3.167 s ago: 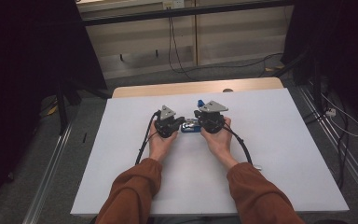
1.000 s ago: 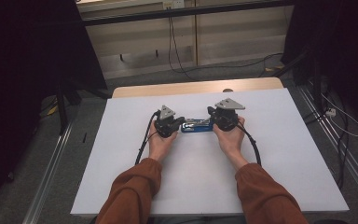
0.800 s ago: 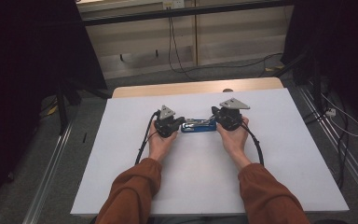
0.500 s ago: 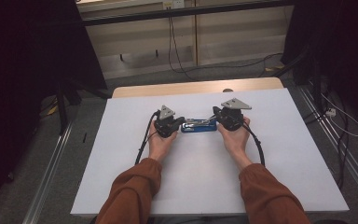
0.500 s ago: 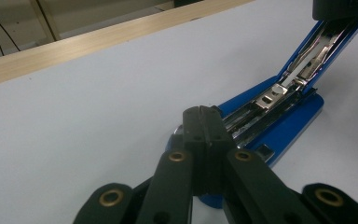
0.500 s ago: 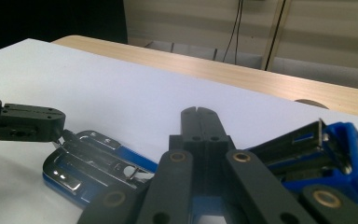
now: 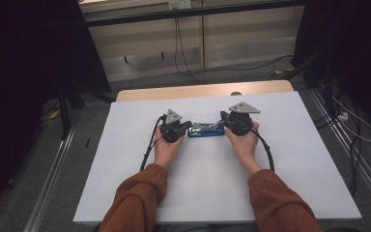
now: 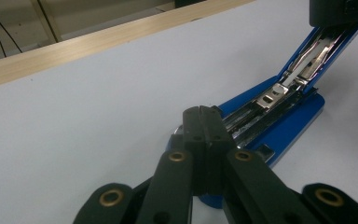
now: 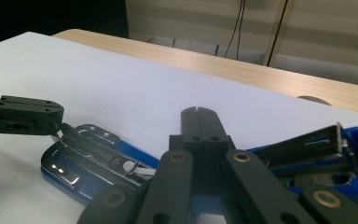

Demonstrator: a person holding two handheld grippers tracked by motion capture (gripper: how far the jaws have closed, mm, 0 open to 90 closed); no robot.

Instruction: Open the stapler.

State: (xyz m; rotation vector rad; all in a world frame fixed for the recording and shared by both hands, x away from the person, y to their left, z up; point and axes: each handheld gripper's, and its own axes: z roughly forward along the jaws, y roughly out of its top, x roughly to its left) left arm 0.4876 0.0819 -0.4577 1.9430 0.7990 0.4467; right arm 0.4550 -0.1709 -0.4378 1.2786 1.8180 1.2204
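A blue stapler (image 7: 206, 130) lies mid-table between the two grippers, opened up: the left gripper (image 8: 204, 122), jaws pressed together, bears on the base end, while the right gripper (image 9: 200, 122), jaws also closed, seems to have the lid swung up. Next, I'd judge, comes steadying the base and working at the staple track. The table (image 7: 290, 174) is plain white, with dim shelving and cables beyond.

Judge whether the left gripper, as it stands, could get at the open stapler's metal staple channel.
Probably yes. The left gripper, jaws closed, already sits at the blue stapler base end, and the lid is swung up toward the right gripper, leaving the staple channel exposed.
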